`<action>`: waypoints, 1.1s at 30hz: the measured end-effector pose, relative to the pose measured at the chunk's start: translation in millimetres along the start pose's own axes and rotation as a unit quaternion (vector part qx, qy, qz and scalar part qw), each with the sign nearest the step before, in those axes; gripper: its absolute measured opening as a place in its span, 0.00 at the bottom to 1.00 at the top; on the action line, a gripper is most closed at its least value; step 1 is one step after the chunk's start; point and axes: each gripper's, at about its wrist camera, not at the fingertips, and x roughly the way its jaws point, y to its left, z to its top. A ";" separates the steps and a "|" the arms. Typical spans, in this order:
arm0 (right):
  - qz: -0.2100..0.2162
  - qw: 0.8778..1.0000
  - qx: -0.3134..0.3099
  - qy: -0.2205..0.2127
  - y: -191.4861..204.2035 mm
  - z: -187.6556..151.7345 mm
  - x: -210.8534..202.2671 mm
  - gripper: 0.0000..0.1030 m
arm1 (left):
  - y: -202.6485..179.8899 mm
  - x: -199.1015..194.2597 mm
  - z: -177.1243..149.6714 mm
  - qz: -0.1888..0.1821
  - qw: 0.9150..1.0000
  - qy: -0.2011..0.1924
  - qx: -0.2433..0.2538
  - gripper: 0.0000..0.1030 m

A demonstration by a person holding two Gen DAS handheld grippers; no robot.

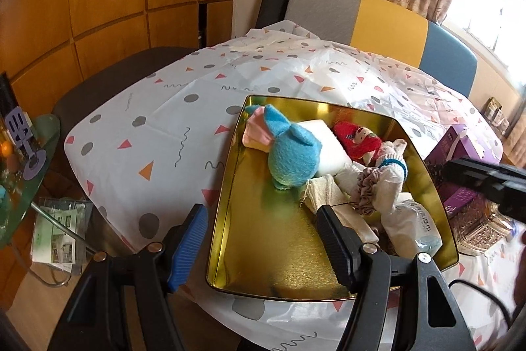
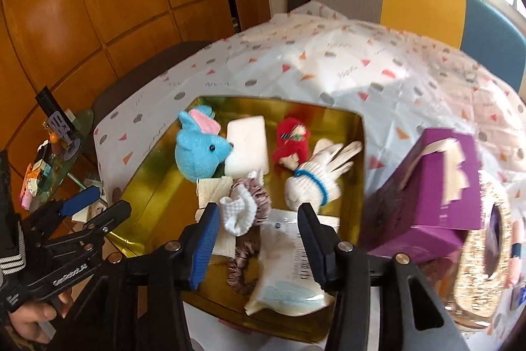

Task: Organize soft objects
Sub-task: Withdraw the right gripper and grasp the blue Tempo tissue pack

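A gold tin tray (image 1: 279, 252) (image 2: 148, 186) sits on the patterned tablecloth and holds soft things: a blue plush mouse (image 1: 292, 153) (image 2: 200, 150), a white sponge block (image 1: 325, 147) (image 2: 246, 143), a red knitted doll (image 1: 356, 140) (image 2: 291, 137), a white knitted glove with a blue band (image 1: 391, 173) (image 2: 312, 183), a mauve scrunchie (image 1: 365, 186) (image 2: 253, 196), a small white knit piece (image 2: 238, 213) and a plastic-wrapped pack (image 2: 289, 282). My left gripper (image 1: 263, 239) is open and empty over the tray's near left rim. My right gripper (image 2: 259, 239) is open and empty above the scrunchie and pack.
A purple tissue box (image 2: 427, 193) (image 1: 460, 150) and a glittery gold container (image 2: 480, 252) stand right of the tray. A glass side table with clutter (image 1: 19, 160) stands at the left. A grey, yellow and blue chair back (image 1: 388, 22) is beyond the table.
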 end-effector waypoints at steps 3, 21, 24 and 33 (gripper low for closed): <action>-0.010 1.000 -0.001 -0.030 -11.7 1.1 -23.8 0.48 | -2.9 -3.1 1.1 0.001 1.000 -0.005 0.006 0.67; -0.177 0.966 0.163 -0.095 -200.3 -41.8 -136.9 0.48 | -31.5 -8.1 -0.3 -0.008 0.999 -0.004 0.046 0.67; -0.211 0.951 0.207 -0.089 -240.2 -63.0 -145.5 0.48 | -38.8 -8.7 -0.5 -0.011 0.998 -0.003 0.055 0.67; -0.292 0.869 0.396 -0.051 -377.8 -155.5 -153.7 0.48 | -61.2 -10.8 0.3 -0.027 0.996 -0.001 0.080 0.67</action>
